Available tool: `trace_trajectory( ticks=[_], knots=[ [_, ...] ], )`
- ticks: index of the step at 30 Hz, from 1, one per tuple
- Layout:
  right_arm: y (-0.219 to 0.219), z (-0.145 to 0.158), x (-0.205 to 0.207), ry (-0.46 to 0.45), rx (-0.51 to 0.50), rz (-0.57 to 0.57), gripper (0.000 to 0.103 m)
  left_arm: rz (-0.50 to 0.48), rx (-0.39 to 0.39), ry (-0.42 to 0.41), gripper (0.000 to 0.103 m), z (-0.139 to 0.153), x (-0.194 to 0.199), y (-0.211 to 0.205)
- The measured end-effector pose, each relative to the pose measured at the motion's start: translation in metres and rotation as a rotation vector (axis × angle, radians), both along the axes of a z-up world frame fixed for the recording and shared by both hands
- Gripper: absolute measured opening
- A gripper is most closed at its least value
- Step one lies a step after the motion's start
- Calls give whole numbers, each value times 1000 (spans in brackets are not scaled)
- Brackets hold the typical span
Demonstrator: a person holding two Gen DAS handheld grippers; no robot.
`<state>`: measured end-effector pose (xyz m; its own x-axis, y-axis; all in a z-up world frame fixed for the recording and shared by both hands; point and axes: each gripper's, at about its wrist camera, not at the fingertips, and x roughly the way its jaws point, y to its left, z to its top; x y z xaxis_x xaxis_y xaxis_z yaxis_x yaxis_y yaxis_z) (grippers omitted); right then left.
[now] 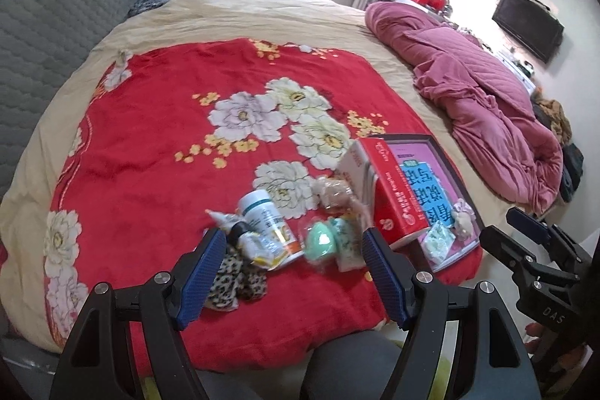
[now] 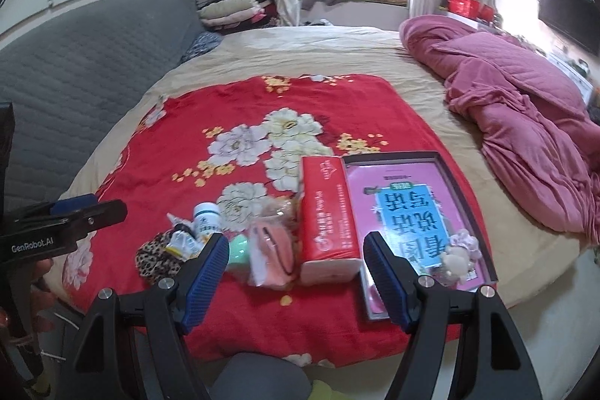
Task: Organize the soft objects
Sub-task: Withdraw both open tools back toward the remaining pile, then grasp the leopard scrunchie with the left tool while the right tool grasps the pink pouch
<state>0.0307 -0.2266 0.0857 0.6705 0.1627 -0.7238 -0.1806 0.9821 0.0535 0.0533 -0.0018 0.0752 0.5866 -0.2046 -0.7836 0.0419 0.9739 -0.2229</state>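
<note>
Both grippers (image 1: 294,263) (image 2: 296,267) wide, empty; low-centre clutter is tight: your jaws could knock the pill bottle (image 1: 268,223) grabbing the leopard scrunchie (image 1: 234,282).

leopard scrunchie (image 1: 236,282) half hidden by gripper, mint items (image 1: 330,238) blurred — unidentifiable

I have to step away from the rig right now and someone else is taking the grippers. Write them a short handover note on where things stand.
Left gripper: jaws open, empty, above the pile near the bed's front edge.
Right gripper: jaws open, empty, over the red tissue pack.
Things: all on the red floral blanket. Leopard scrunchie, white bottle, mint green sponge and pink pouch lie in a loose pile left of the tissue pack. A shallow tray sits right of it, already holding a pale fluffy scrunchie.
Done: little, judging by the pile.
Left: the remaining soft items, probably into the tray.
</note>
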Motion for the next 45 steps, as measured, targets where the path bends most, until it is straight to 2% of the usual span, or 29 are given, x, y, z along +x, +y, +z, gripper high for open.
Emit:
trace_trajectory(
  ticks=[11, 19, 22, 26, 31, 34, 40, 45],
  knots=[
    [36, -24, -1, 49, -18, 70, 74, 73, -10, 60, 76, -35, -20, 44],
    [48, -41, 3, 87, -35, 97, 74, 50, -14, 136, 76, -74, -29, 48],
    [48, -47, 6, 99, -41, 98, 74, 48, -23, 149, 76, -81, -25, 44],
    [45, -53, 12, 114, -42, 92, 74, 11, 2, 136, 76, -80, -10, 26],
    [40, -57, 17, 128, -39, 86, 74, -16, -25, 150, 76, -88, 5, 16],
    [38, -60, 20, 133, -31, 83, 74, -2, -3, 180, 76, -102, 9, 24],
    [38, -76, 29, 169, -32, 80, 74, 24, -38, 205, 76, -123, 16, 46],
    [36, -87, 36, 184, -35, 69, 74, 6, -41, 213, 60, -132, 26, 46]
  ],
)
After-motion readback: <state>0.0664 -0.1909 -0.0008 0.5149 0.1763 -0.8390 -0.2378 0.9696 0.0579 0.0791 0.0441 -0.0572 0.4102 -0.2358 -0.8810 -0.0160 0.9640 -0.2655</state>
